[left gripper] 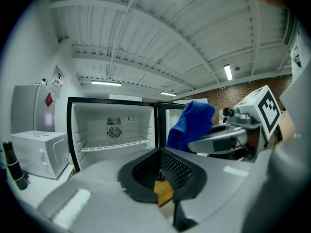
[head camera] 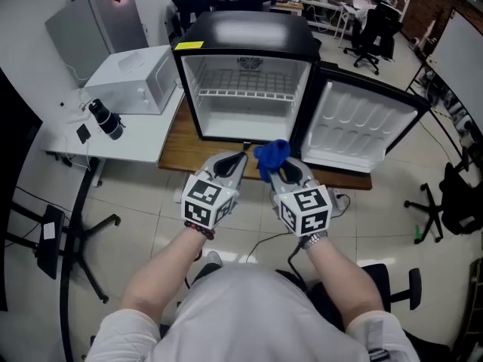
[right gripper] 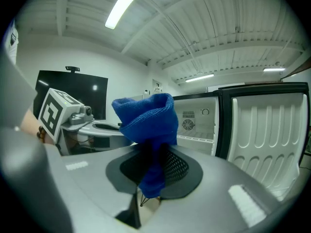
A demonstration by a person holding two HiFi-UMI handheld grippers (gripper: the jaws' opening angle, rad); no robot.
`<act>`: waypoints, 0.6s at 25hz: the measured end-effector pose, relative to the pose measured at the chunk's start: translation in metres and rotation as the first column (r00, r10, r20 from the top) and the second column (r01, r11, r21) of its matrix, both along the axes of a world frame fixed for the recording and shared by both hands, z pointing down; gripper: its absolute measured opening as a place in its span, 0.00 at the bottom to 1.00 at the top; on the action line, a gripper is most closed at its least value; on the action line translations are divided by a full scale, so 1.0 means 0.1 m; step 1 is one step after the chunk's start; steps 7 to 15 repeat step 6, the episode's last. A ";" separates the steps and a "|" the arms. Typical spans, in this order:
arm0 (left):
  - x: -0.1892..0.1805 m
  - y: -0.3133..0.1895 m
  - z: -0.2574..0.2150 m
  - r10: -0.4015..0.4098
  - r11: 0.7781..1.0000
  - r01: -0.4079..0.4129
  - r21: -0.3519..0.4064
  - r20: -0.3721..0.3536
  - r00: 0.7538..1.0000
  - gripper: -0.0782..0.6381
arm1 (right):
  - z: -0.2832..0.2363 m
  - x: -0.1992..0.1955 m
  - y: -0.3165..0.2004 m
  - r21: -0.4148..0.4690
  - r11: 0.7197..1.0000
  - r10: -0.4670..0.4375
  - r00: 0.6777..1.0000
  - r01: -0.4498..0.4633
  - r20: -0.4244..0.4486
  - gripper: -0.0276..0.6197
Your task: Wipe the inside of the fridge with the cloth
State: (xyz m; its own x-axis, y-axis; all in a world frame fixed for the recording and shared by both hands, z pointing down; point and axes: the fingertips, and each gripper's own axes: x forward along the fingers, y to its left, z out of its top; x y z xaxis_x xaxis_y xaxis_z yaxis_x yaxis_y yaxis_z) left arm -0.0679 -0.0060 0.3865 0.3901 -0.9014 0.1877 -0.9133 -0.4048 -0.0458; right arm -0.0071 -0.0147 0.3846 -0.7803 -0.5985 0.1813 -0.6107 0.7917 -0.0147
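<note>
A small black fridge (head camera: 249, 81) stands open on a wooden table, its white inside bare but for one wire shelf (head camera: 245, 93); its door (head camera: 362, 127) swings out to the right. My right gripper (head camera: 283, 173) is shut on a bunched blue cloth (head camera: 272, 155), which sticks up out of its jaws (right gripper: 148, 125). The left gripper (head camera: 232, 163) is shut with nothing in it and hovers just left of the right one. Both grippers hang in front of the fridge opening, short of it. From the left gripper view I see the fridge (left gripper: 114, 130) ahead and the cloth (left gripper: 190, 125) to the right.
A white microwave (head camera: 136, 78) sits on a white table left of the fridge, with a black bottle-like object (head camera: 106, 119) near that table's front. Office chairs (head camera: 445, 202) stand to the right and behind. The wooden table's front edge (head camera: 211, 168) lies under my grippers.
</note>
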 end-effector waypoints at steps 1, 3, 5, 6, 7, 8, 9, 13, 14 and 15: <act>-0.01 0.00 -0.01 0.001 1.000 -0.001 0.004 0.005 1.000 0.11 | -0.01 -0.01 -0.01 0.002 1.000 0.001 1.000 -0.001 0.001 0.13; -0.04 -0.02 -0.05 0.002 1.000 -0.003 0.015 0.012 1.000 0.11 | -0.04 -0.03 -0.04 0.010 1.000 0.004 1.000 -0.004 0.005 0.13; -0.06 -0.05 -0.06 0.005 1.000 -0.005 0.020 0.022 1.000 0.11 | -0.06 -0.04 -0.07 0.013 1.000 0.010 1.000 -0.010 0.010 0.13; -0.07 -0.06 -0.06 0.006 1.000 -0.006 0.021 0.027 1.000 0.11 | -0.06 -0.05 -0.09 0.014 1.000 0.013 1.000 -0.013 0.013 0.13; -0.07 -0.06 -0.06 0.006 1.000 -0.006 0.021 0.027 1.000 0.11 | -0.06 -0.05 -0.09 0.014 1.000 0.013 1.000 -0.013 0.013 0.13; -0.07 -0.06 -0.06 0.006 1.000 -0.006 0.021 0.027 1.000 0.11 | -0.06 -0.05 -0.09 0.014 1.000 0.013 1.000 -0.013 0.013 0.13; -0.07 -0.06 -0.06 0.006 1.000 -0.006 0.021 0.027 1.000 0.11 | -0.06 -0.05 -0.09 0.014 1.000 0.013 1.000 -0.013 0.013 0.13; -0.07 -0.06 -0.06 0.006 1.000 -0.006 0.021 0.027 1.000 0.11 | -0.06 -0.05 -0.09 0.014 1.000 0.013 1.000 -0.013 0.013 0.13; -0.07 -0.06 -0.06 0.006 1.000 -0.006 0.021 0.027 1.000 0.11 | -0.06 -0.05 -0.09 0.014 1.000 0.013 1.000 -0.013 0.013 0.13; -0.07 -0.06 -0.06 0.006 1.000 -0.006 0.021 0.027 1.000 0.11 | -0.06 -0.05 -0.09 0.014 1.000 0.013 1.000 -0.013 0.013 0.13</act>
